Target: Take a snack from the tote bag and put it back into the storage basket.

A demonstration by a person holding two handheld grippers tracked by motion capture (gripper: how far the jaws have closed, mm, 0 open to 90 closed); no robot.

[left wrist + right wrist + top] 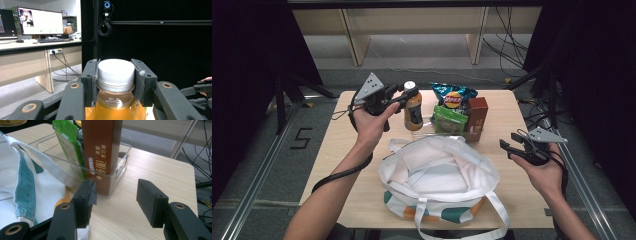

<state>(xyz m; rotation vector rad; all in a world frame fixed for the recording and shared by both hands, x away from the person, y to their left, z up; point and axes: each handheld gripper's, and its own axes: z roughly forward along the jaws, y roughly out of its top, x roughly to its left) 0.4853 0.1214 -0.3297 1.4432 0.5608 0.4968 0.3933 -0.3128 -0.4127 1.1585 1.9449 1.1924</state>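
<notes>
**Bottle held at the cap, bag waiting in front**

Bottle point(413, 107) of amber drink stands upright at the far left part of the table point(522, 190), just beside the clear plastic bin point(428, 124) that holds the snacks. The left gripper point(408, 95) comes to it from the left side, almost level, and its jaws are clenched on the white cap point(115, 72); in the left gripper view both pads press against the sides of the cap, with the amber liquid directly below them. So the long axis of the bottle is vertical and crosses the jaws at a right angle, and the grip sits high, on the top end only. I judge that a lift must go straight up first, because the body hangs under the jaws and may swing.

In the middle, nearer to the person, the white tote bag point(439, 175) lies with its mouth open upward. It lies toward the person and a little to the right from the bottle, so the left hand is clearly the nearer one for carrying it there.

Behind the bag, the bin carries a blue chip bag point(453, 95), a green packet point(448, 120) and a brown box point(101, 152).

At the right, the right gripper point(508, 148) hovers over the table with its jaws apart and nothing between them, near the brown box but not touching it.
</notes>
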